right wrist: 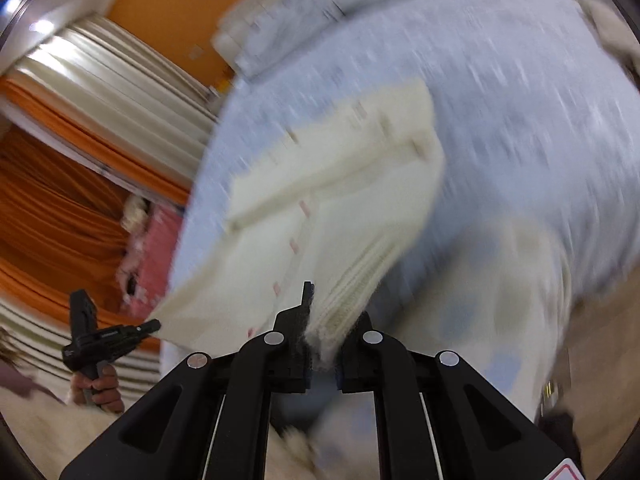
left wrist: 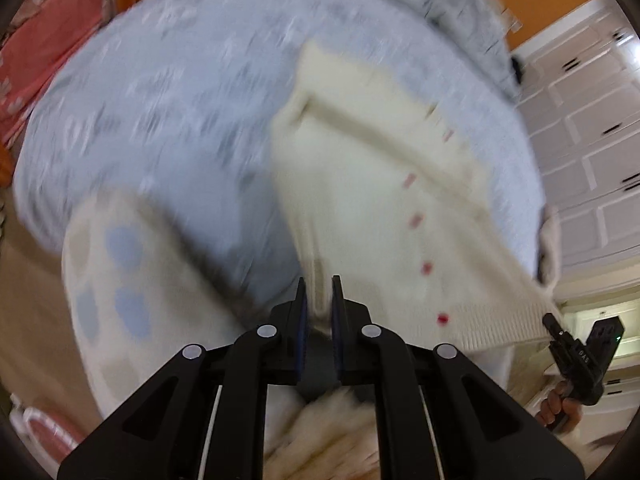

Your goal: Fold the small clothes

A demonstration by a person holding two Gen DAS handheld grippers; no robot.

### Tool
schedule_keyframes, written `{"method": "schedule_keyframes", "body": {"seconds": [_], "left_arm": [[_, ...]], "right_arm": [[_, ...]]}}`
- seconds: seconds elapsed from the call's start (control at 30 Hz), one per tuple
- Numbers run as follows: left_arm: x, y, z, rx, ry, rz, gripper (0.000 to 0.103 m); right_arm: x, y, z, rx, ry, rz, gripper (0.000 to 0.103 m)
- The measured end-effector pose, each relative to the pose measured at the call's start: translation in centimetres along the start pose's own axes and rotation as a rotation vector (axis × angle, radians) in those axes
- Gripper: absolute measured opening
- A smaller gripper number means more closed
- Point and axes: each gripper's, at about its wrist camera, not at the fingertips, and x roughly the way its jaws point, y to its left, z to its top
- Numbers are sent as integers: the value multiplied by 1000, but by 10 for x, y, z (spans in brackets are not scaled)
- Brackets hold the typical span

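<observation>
A small cream knit cardigan [left wrist: 380, 184] with a row of red buttons hangs stretched over a light blue patterned bed [left wrist: 168, 92]. My left gripper [left wrist: 319, 292] is shut on one bottom corner of its ribbed hem. My right gripper [right wrist: 326, 312] is shut on the other hem corner of the cardigan [right wrist: 340, 192]. Each gripper shows in the other's view: the right one at the far right of the left wrist view [left wrist: 550, 322], the left one at the lower left of the right wrist view [right wrist: 154, 325]. Both frames are blurred by motion.
A cream cloth with blue spots [left wrist: 120, 280] lies at the bed's near edge, also in the right wrist view [right wrist: 496, 300]. A grey pillow [left wrist: 452, 8] sits at the bed's far end. White cabinets [left wrist: 592, 160] stand to the right, orange curtains [right wrist: 52, 208] to the left.
</observation>
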Motion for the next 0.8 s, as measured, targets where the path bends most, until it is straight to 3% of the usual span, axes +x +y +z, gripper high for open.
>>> {"method": "schedule_keyframes", "body": {"seconds": [0.13, 0.27, 0.3, 0.33, 0.37, 0.4, 0.47, 0.53, 0.67, 0.77, 0.8], "left_arm": [[8, -31, 87, 78, -144, -21, 9], [61, -56, 171, 137, -252, 94, 14], [79, -56, 187, 116, -263, 101, 30], [92, -53, 199, 94, -268, 106, 68], [107, -49, 209, 59, -268, 145, 82], [122, -42, 216, 7, -276, 201, 85], [140, -30, 222, -15, -267, 218, 85], [149, -18, 221, -16, -248, 217, 86], [174, -8, 213, 22, -191, 235, 87], [212, -17, 209, 86, -101, 244, 87], [221, -19, 208, 100, -75, 250, 82]], "right_arm": [[26, 8, 74, -53, -104, 45, 8], [101, -13, 156, -47, -124, 17, 16], [120, -23, 170, -28, -123, -17, 21], [134, -31, 179, -12, -129, -58, 38], [147, -39, 186, 5, -140, -121, 48], [154, -43, 189, 11, -152, -173, 56], [160, -44, 190, 3, -170, -232, 59], [162, -47, 185, -9, -169, -211, 77], [195, -58, 179, -82, -88, -288, 79], [227, -70, 185, -48, -16, -303, 79], [235, -73, 186, -39, -7, -306, 79]]}}
